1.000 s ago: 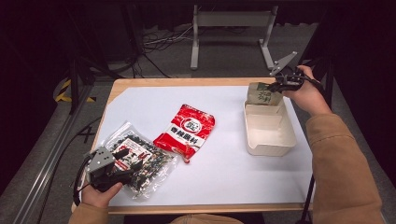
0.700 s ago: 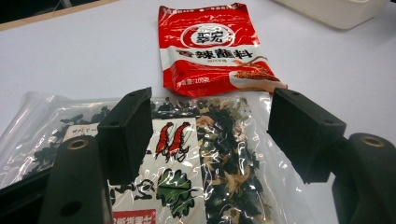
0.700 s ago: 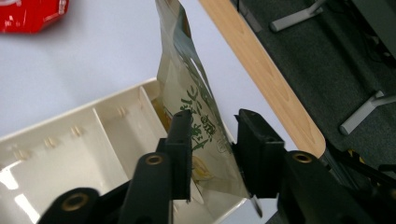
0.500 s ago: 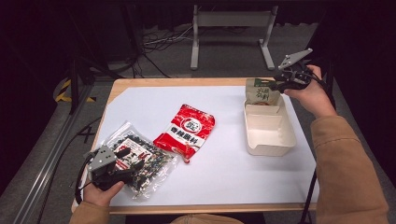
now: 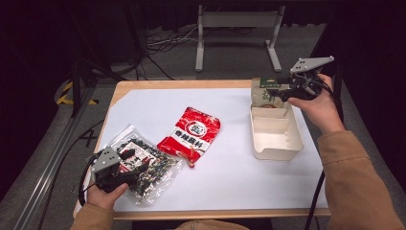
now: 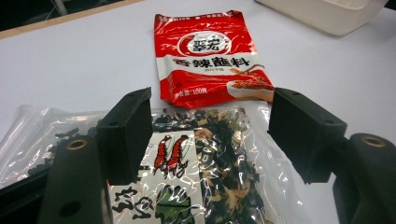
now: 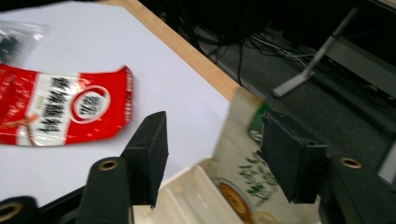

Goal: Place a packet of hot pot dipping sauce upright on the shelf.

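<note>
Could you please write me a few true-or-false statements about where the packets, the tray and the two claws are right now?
1. The red packet lies flat on the table. True.
2. The left claw is shut on the red packet. False: it is open over the clear bag.
3. The green packet leans at the tray's far end. True.
4. The right claw is shut. False: its jaws stand apart.
5. The clear bag sits inside the tray. False: it lies on the table by the left claw.
</note>
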Tool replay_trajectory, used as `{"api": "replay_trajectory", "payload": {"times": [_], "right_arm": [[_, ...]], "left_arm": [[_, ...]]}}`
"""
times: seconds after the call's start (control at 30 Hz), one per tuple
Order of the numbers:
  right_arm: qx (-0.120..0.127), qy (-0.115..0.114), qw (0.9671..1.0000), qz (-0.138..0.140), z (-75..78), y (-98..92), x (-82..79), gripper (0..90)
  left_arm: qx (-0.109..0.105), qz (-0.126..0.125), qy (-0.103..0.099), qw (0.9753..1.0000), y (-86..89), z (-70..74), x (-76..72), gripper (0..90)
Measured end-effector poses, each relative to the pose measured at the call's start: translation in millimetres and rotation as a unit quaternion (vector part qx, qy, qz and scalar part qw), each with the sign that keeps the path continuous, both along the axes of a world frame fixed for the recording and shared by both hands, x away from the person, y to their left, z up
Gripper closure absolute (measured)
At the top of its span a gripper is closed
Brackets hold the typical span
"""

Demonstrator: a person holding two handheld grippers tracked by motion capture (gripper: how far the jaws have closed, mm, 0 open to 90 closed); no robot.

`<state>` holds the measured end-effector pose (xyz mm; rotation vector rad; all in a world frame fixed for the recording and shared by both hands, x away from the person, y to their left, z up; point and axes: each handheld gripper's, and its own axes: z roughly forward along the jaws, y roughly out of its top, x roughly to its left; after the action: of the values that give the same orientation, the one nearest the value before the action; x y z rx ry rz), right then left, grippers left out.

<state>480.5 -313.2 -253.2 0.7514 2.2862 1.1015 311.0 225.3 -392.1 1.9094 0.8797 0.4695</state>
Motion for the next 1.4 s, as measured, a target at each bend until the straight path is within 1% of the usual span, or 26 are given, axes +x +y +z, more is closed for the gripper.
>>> {"api": "replay_trajectory", "payload": {"times": [0.03, 0.07, 0.1, 0.13, 0.17, 0.2, 0.27, 0.3, 0.4, 0.47, 0.5, 0.6, 0.8, 0.87, 0.9, 0.97, 1.0, 1.03, 1.07, 1.23, 1.3, 1.4], "right_arm": [[0.015, 0.019, 0.9997, -0.002, -4.8, 7.4, -10.8, 38.1], [0.015, 0.019, 0.9997, -0.002, -4.8, 7.4, -10.8, 38.1], [0.031, 0.026, 0.9992, -0.002, -8.1, 13.6, -20.3, 37.4], [0.031, 0.026, 0.9992, -0.002, -8.1, 13.6, -20.3, 37.4], [0.043, 0.031, 0.9986, -0.004, -9.0, 15.8, -23.9, 37.2], [0.065, 0.037, 0.9972, -0.004, -10.3, 19.8, -30.7, 37.2], [0.084, 0.039, 0.9957, -0.002, -11.2, 25.1, -39.0, 37.2], [0.09, 0.039, 0.9952, -0.003, -11.6, 27.9, -42.9, 37.2], [0.096, 0.04, 0.9946, 0.003, -15.0, 35.6, -51.9, 37.2], [0.097, 0.041, 0.9945, 0.005, -16.3, 37.8, -54.2, 37.2], [0.101, 0.041, 0.994, 0.01, -19.8, 42.5, -59.2, 37.2], [0.101, 0.041, 0.994, 0.013, -22.6, 47.2, -63.5, 37.2], [0.103, 0.04, 0.9938, 0.015, -22.7, 53.4, -67.7, 37.1], [0.111, 0.043, 0.9927, 0.018, -22.5, 56.5, -69.5, 37.2], [0.114, 0.045, 0.9922, 0.02, -22.4, 57.7, -70.1, 37.2], [0.128, 0.044, 0.9904, 0.028, -22.8, 61.6, -71.7, 37.5], [0.137, 0.045, 0.9892, 0.03, -23.6, 64.2, -72.2, 37.7], [0.14, 0.045, 0.9888, 0.029, -24.2, 65.9, -72.3, 37.9], [0.141, 0.044, 0.9885, 0.031, -25.4, 68.3, -72.0, 37.9], [0.147, 0.053, 0.9875, 0.024, -32.4, 83.4, -66.5, 38.2], [0.147, 0.055, 0.9874, 0.021, -33.5, 86.2, -65.4, 38.3], [0.14, 0.058, 0.9884, 0.015, -38.3, 96.9, -61.0, 38.6]], "left_arm": [[0.001, 0.0, 0.0, 1.0, -0.1, 0.0, -0.2, 30.8], [0.001, 0.0, -0.001, 1.0, -0.2, 0.0, -0.2, 30.8], [0.0, 0.0, -0.001, 1.0, -0.5, 0.4, -0.5, 30.8], [0.0, 0.0, -0.001, 1.0, -0.5, 0.4, -0.5, 30.8], [-0.002, 0.0, -0.001, 1.0, -1.0, 0.7, -0.7, 30.8], [-0.003, 0.001, -0.001, 1.0, -1.2, 0.7, -0.6, 30.8], [-0.001, 0.0, -0.002, 1.0, -1.0, 0.6, 0.1, 30.8], [0.001, 0.001, -0.001, 1.0, -0.7, 0.6, 0.1, 30.8], [-0.003, 0.002, -0.002, 1.0, 0.3, 1.1, -0.3, 30.8], [-0.003, 0.001, -0.003, 1.0, 0.7, 1.5, -0.3, 30.8], [-0.002, 0.001, -0.004, 1.0, 1.4, 1.7, 0.1, 30.8], [-0.005, 0.002, -0.004, 1.0, 2.3, 1.8, 0.0, 30.8], [-0.01, 0.004, -0.005, 0.9999, 3.5, 2.0, 0.0, 30.8], [-0.01, 0.004, -0.006, 0.9999, 4.3, 2.4, -0.2, 30.8], [-0.014, 0.005, -0.006, 0.9999, 4.1, 2.5, -0.6, 30.8], [-0.016, 0.007, -0.007, 0.9998, 4.3, 2.7, -0.9, 30.8], [-0.015, 0.007, -0.007, 0.9998, 4.3, 2.7, -0.9, 30.8], [-0.016, 0.007, -0.006, 0.9998, 4.1, 2.6, -0.9, 30.8], [-0.015, 0.007, -0.006, 0.9998, 4.0, 2.5, -0.9, 30.8], [-0.013, 0.007, -0.007, 0.9999, 4.5, 2.4, -1.0, 30.8], [-0.015, 0.008, -0.005, 0.9998, 4.5, 2.2, -1.2, 30.8], [-0.015, 0.009, -0.005, 0.9998, 5.0, 2.0, -1.3, 30.8]]}}
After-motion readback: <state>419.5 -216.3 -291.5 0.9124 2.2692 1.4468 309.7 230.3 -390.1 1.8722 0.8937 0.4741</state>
